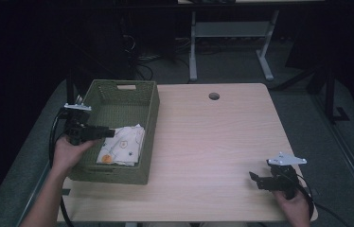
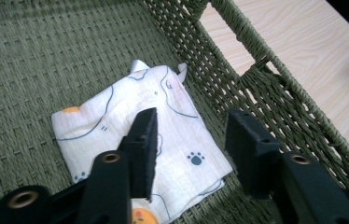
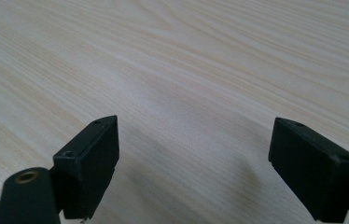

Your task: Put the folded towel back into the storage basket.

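while the left gripper (image 1: 110, 133) hangs over the green woven basket (image 1: 149, 113) at the frame's left, its jaws stand partly apart, gripping nothing | folded printed cloth (image 2: 163, 116) lies flat on the basket floor, below the jaws | right gripper (image 1: 253, 177) at lower right over the bare wooden table (image 1: 213, 142), jaws wide, empty

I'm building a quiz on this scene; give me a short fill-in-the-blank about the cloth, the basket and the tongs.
1. The folded white printed cloth lies inside the green woven ____.
2. The left tongs hang above the cloth with their jaws ____.
3. The right tongs sit over the bare light wooden ____.

Missing words: basket; open; table
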### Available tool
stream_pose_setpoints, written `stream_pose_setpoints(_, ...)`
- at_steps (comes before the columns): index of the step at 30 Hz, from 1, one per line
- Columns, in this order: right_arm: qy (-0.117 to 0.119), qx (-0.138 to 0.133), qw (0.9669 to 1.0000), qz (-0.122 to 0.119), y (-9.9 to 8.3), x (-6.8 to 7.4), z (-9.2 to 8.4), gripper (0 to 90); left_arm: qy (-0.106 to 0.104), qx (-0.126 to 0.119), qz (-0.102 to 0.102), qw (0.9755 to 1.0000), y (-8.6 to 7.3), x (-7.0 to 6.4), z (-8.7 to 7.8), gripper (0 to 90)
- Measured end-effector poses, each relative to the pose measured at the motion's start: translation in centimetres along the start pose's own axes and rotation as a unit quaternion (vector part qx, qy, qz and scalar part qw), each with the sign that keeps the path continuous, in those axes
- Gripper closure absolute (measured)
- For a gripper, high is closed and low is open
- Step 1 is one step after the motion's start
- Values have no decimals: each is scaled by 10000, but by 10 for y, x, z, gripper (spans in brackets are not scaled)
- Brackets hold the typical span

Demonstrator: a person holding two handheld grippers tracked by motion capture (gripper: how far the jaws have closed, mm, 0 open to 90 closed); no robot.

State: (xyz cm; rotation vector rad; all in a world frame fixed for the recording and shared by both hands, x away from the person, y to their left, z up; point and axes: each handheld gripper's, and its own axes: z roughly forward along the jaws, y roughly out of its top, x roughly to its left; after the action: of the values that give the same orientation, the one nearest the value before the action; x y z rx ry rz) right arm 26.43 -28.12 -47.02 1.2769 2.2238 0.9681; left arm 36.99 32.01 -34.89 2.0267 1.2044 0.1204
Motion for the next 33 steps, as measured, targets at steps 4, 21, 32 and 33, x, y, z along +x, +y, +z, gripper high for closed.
stream_pose_setpoints(4, 16, -19, 10000, 6, 0, 0, -1, 158, 110, 19, -21, 9999, -1, -2, 0, 454)
stream_pose_setpoints(21, 84, -78, 9999, -27, 2, 1, -4, 157, 310, 31, 46, 9995, 5, -26, -1, 331)
stream_pose_setpoints(32, 95, -193, 9998, 32, 1, -2, -10, 158, 349, 63, -11, 9994, 6, -34, 0, 306)
stream_pose_setpoints(33, 95, -193, 9998, 32, 1, -2, -10, 158, 349, 63, -11, 9994, 6, -34, 0, 305)
